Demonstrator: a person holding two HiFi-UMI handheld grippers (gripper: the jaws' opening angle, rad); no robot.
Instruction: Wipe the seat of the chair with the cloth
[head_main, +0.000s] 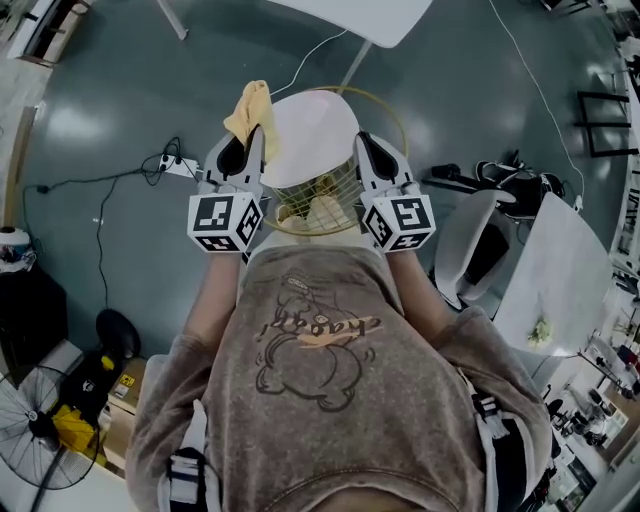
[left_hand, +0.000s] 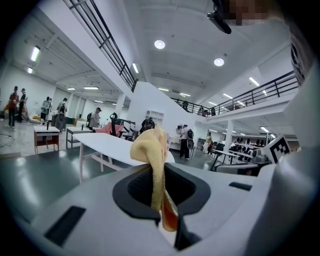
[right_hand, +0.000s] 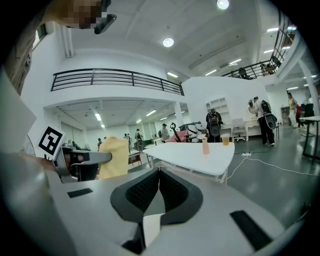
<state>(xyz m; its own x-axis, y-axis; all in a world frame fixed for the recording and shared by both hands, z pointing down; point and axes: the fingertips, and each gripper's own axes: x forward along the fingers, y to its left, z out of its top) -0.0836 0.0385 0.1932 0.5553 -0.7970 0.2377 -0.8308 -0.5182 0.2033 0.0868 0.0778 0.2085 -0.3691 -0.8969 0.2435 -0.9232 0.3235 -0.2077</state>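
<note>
Left tool: the left tool (left_hand: 159, 197) was pinched shut on the yellow cloth (left_hand: 150, 147). 1 fold stood up past the jaws and a strip ran down between them.
Right tool: the right tool (right_hand: 158, 186) had its jaws pressed together on nothing. It was held level with the left tool, on the other side of the chair.
Cloth: it hung at the tip of the left tool, over the far-left rim of the chair seat (head_main: 318, 135). It seemed to be raised clear of the seat.
Seat: white and round, it lay between the 2 tools, a little farther out and lower down. Neither gripper view showed it. The gold wire back (head_main: 300, 195) was on the near side, close to the person's body.
Nearer tool: the left, which carried the cloth beside the seat's left rim.
Coming move, as a judgement: the cloth had to go down and right onto the seat, then sweep across it.
</note>
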